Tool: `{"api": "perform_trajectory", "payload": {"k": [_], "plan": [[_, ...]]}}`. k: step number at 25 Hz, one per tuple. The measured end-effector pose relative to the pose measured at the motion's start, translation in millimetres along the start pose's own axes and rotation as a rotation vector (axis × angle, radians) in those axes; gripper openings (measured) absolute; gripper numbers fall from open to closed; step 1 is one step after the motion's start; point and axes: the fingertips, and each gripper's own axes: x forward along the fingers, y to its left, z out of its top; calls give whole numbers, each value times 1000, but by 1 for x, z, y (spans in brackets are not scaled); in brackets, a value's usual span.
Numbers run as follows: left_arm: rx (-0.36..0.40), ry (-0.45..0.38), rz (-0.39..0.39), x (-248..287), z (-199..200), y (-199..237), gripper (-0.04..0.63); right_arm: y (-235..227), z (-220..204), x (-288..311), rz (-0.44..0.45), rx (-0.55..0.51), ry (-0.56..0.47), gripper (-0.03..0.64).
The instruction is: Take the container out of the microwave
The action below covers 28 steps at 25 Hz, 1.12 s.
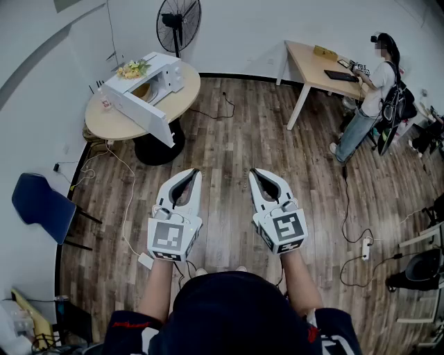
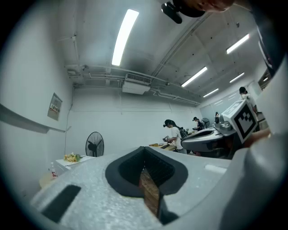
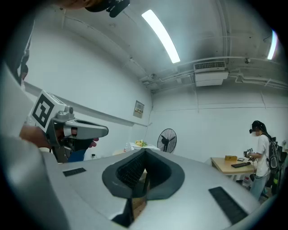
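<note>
A white microwave (image 1: 149, 87) stands on a round wooden table (image 1: 111, 126) at the far left, its door (image 1: 142, 114) swung open toward me. Something tan (image 1: 141, 90) shows in its cavity; I cannot make out what it is. Both grippers hang level over the wooden floor, well short of the table. My left gripper (image 1: 193, 171) is shut and holds nothing, its tips meeting in the left gripper view (image 2: 145, 148). My right gripper (image 1: 254, 171) is likewise shut and holds nothing (image 3: 145, 152).
Yellow flowers (image 1: 133, 68) lie on top of the microwave. A standing fan (image 1: 179, 21) is behind the table, a blue chair (image 1: 43, 204) at the left wall. A person (image 1: 371, 90) stands at a desk (image 1: 322, 69) far right. Cables and a power strip (image 1: 366, 248) lie on the floor.
</note>
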Motion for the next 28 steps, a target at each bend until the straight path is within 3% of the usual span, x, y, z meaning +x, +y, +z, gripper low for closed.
{"api": "perform_trajectory", "payload": {"k": [5,15,28], "plan": [[-1,1,0,0,0,2,14,0,1,1,-3,-15,1,6],[-12,29,13,0,-6,-8,14,-13,-11,-6,-12,89,11,8],[0,80,40,29,-27,-67,14,-63,-44,-33,43,85,31,8]]}}
